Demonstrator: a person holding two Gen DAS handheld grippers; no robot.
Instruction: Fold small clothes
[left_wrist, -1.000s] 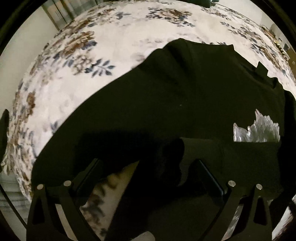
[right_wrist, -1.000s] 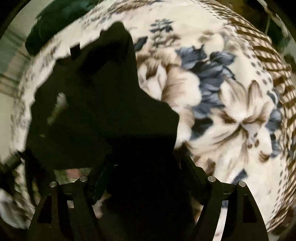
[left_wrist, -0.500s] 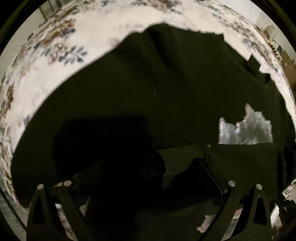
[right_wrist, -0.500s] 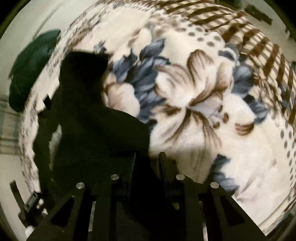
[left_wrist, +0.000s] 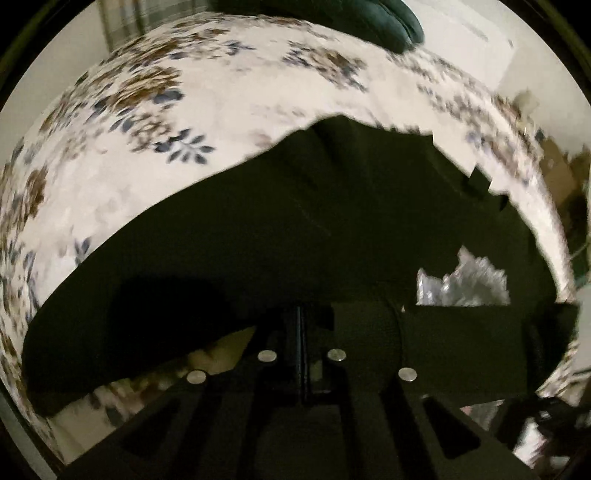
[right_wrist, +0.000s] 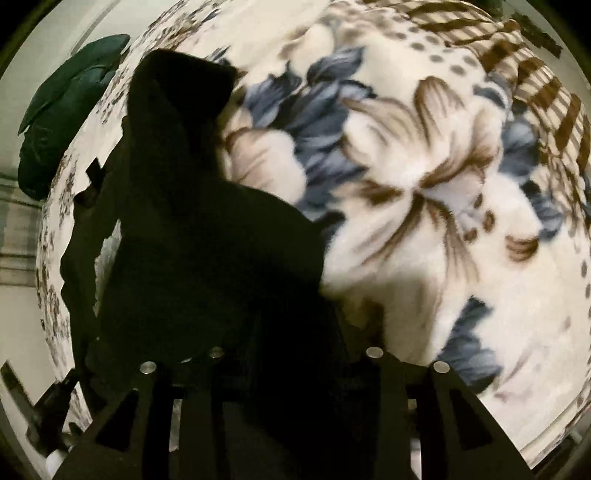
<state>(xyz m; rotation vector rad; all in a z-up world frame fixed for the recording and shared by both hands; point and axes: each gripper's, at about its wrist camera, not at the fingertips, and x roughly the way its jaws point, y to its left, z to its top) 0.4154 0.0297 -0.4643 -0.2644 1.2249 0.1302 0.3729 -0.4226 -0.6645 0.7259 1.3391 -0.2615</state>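
On the floral blanket (left_wrist: 155, 122) lay the black shirt (left_wrist: 295, 221), spread mostly flat, its near hem lifted off the blanket. Left gripper (left_wrist: 301, 332) pointed steeply down at that near edge, fingers pressed together after just snapping shut, with the dark hem fabric pinched between them as far as the dim view showed. A silver print (left_wrist: 461, 284) on the shirt sat just right of the left gripper, partly covered by a folded-over flap. Right gripper (right_wrist: 291, 354) was over the shirt's other side, where a sleeve (right_wrist: 181, 96) stuck out onto the blanket's big blue-brown flower (right_wrist: 424, 177). Its fingers were partly spread and had just been opening a little; black cloth filled the gap, but a grip couldn't be told in the dark, blurred view. A dark green bundle (right_wrist: 70, 103) lay at the blanket's far edge, well apart from the shirt.
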